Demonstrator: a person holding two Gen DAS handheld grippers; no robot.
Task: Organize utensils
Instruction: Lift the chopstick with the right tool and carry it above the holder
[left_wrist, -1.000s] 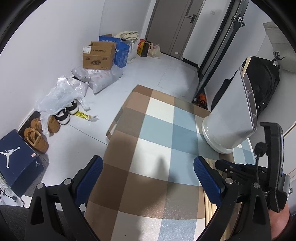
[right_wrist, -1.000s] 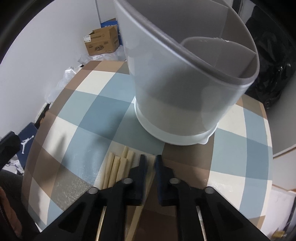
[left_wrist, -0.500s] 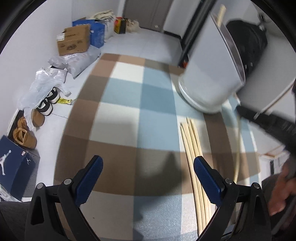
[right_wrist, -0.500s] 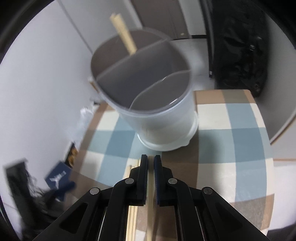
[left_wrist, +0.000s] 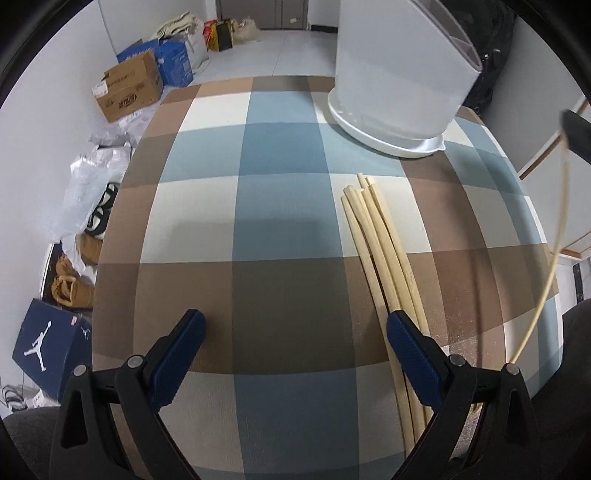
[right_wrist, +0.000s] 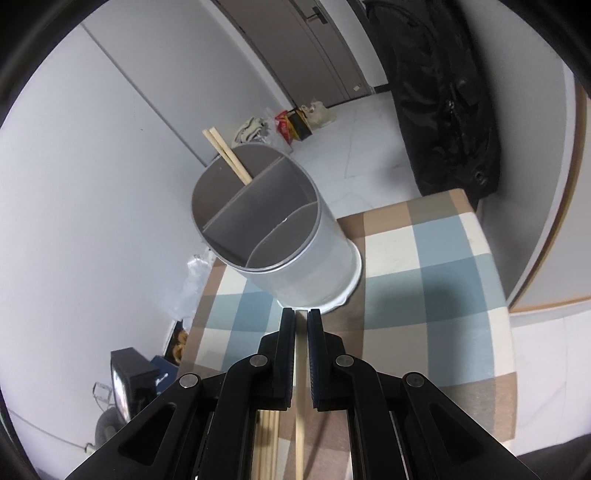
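My right gripper is shut on a single pale wooden chopstick, lifted above the checked tablecloth and facing the grey divided utensil holder. Two chopsticks lean in the holder's far compartment. In the left wrist view that held chopstick curves through the air at the right edge. My left gripper is open low over the cloth. Its right blue pad sits over a bundle of several chopsticks lying on the cloth. The holder stands at the far right.
The small table drops off on all sides. On the floor to the left lie a cardboard box, plastic bags, shoes and a blue shoebox. A black bag hangs behind the table on the right.
My right gripper has risen away from the bundle with one chopstick, and the holder now sits farther off below. My left gripper has swung right and tilted down over the bundle.
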